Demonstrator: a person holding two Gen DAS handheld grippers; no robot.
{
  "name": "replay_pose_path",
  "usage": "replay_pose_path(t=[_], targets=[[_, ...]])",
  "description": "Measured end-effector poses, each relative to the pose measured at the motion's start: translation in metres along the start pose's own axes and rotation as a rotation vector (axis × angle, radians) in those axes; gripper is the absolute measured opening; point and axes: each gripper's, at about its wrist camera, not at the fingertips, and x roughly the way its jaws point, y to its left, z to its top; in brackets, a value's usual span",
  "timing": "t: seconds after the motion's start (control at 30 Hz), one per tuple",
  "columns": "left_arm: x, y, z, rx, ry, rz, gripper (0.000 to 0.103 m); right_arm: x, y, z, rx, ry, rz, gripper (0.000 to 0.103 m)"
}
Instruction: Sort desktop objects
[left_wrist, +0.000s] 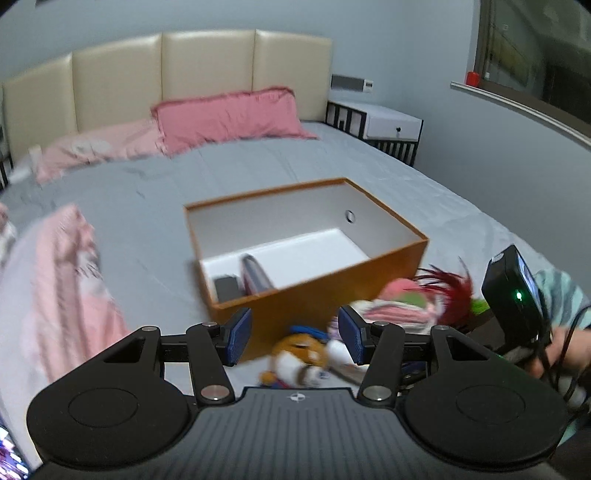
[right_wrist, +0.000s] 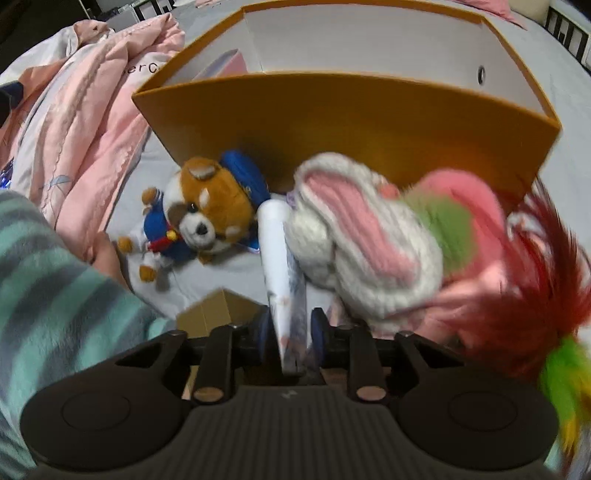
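Note:
An orange box (left_wrist: 332, 284) with a white inside stands open on the grey bed; a dark block (left_wrist: 227, 288) and a flat greyish item (left_wrist: 255, 277) lie in it. In front of its near wall (right_wrist: 332, 118) lie a red panda plush (right_wrist: 207, 210), a white tube (right_wrist: 277, 251), a white and pink knitted toy (right_wrist: 351, 229) and a red feather toy (right_wrist: 517, 295). My right gripper (right_wrist: 291, 332) points down and is shut on the tube's near end. My left gripper (left_wrist: 295, 336) hovers open above the plush (left_wrist: 299, 350) with nothing between its fingers.
A crumpled pink quilt (left_wrist: 55, 288) lies left of the box. Pink pillows (left_wrist: 229, 114) rest against the headboard, and a white nightstand (left_wrist: 391, 122) stands at the far right. A small cardboard box (right_wrist: 218, 306) sits near my right gripper. A striped sleeve (right_wrist: 55, 288) fills the left.

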Motion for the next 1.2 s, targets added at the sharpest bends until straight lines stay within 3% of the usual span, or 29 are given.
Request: replay_pose_path(t=[0.07, 0.37, 0.5, 0.63, 0.73, 0.9, 1.2], targets=[[0.010, -0.010, 0.000, -0.015, 0.027, -0.020, 0.060, -0.003, -0.003, -0.005, 0.005, -0.021, 0.027, 0.012], [0.031, -0.040, -0.015, 0.006, 0.116, -0.050, 0.060, -0.040, -0.012, 0.003, 0.067, -0.157, 0.104, 0.009], [0.043, -0.052, -0.020, 0.032, 0.150, -0.052, 0.060, -0.039, -0.017, 0.019, 0.136, -0.126, 0.143, 0.009], [0.051, -0.051, -0.025, -0.030, 0.189, -0.063, 0.060, -0.042, -0.013, 0.017, 0.134, -0.119, 0.145, 0.014], [0.051, -0.048, -0.028, -0.071, 0.199, -0.088, 0.060, -0.045, -0.023, 0.012, 0.212, -0.112, 0.210, 0.016], [0.054, -0.049, -0.028, -0.117, 0.208, -0.158, 0.060, -0.042, -0.042, 0.008, 0.382, -0.124, 0.391, 0.016], [0.075, -0.049, -0.016, -0.184, 0.238, -0.124, 0.060, -0.048, -0.041, 0.012, 0.387, -0.163, 0.374, 0.020]])
